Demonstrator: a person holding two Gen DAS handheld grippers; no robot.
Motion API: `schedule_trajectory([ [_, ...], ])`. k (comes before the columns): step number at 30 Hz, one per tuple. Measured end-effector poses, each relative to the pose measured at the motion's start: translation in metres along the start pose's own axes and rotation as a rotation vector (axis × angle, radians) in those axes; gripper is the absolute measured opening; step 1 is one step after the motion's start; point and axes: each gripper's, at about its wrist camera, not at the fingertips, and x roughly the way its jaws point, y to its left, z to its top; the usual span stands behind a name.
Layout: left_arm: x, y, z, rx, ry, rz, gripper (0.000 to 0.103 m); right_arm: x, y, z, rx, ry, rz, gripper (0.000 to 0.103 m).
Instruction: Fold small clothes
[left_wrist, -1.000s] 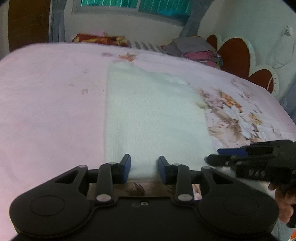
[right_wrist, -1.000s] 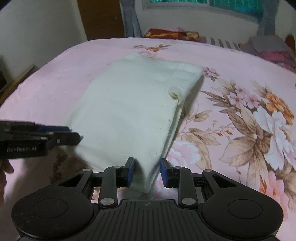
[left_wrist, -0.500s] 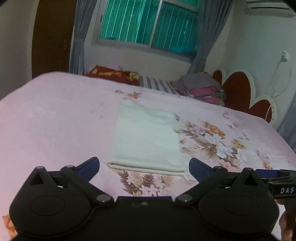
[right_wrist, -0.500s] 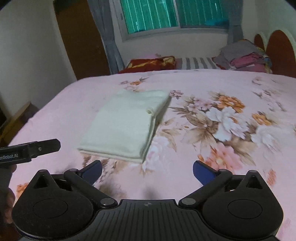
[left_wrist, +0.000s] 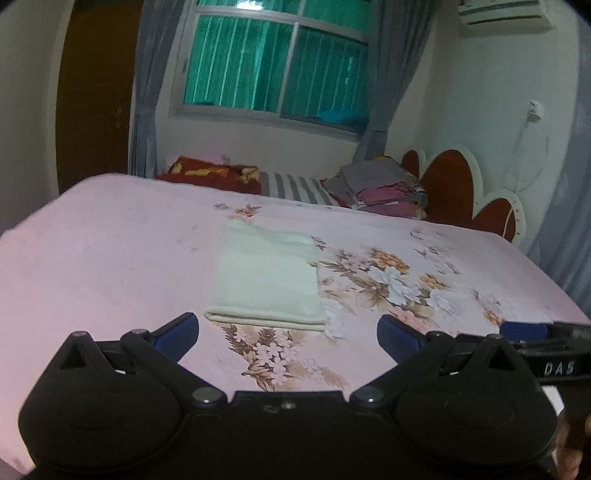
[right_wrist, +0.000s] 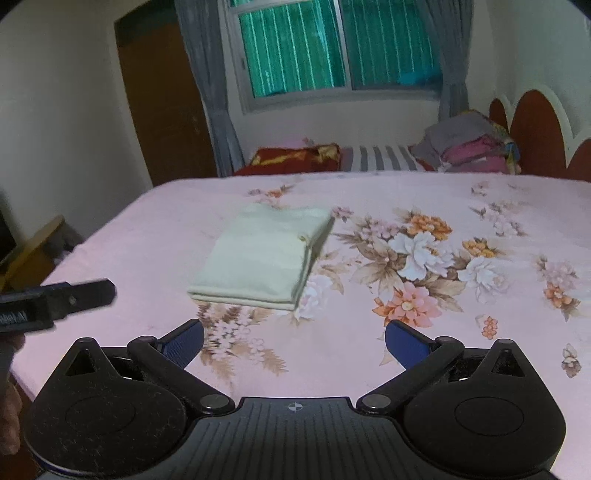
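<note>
The pale cloth (left_wrist: 267, 277) lies folded into a neat stack on the pink flowered bed (left_wrist: 110, 258), just ahead of both tools and touching neither. The left gripper (left_wrist: 288, 332) has its jaws spread wide with nothing between them, and the right gripper (right_wrist: 293, 339) is the same. The fold looks finished, so the step in hand is the retreat. To do it well, pull both tools straight away and upward, clear of the near edge of the stack, so no pad snags a layer. The pile of clothes (right_wrist: 469, 147) at the headboard probably holds the next piece.
</note>
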Motion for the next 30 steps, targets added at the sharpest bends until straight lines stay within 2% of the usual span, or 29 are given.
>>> schedule_trajectory([
  [4, -0.019, -0.005, -0.006, 0.026, -0.011, 0.003, 0.103, -0.025, 0.003, -0.003, 0.010, -0.017, 0.024, 0.103],
  [11, -0.032, -0.010, -0.016, 0.033, -0.009, 0.012, 0.103, -0.053, 0.006, -0.014, 0.021, -0.036, 0.011, 0.103],
  [30, -0.040, -0.016, -0.013, 0.041, -0.039, 0.011, 0.103, -0.068, 0.009, -0.011, -0.001, -0.060, 0.012, 0.103],
])
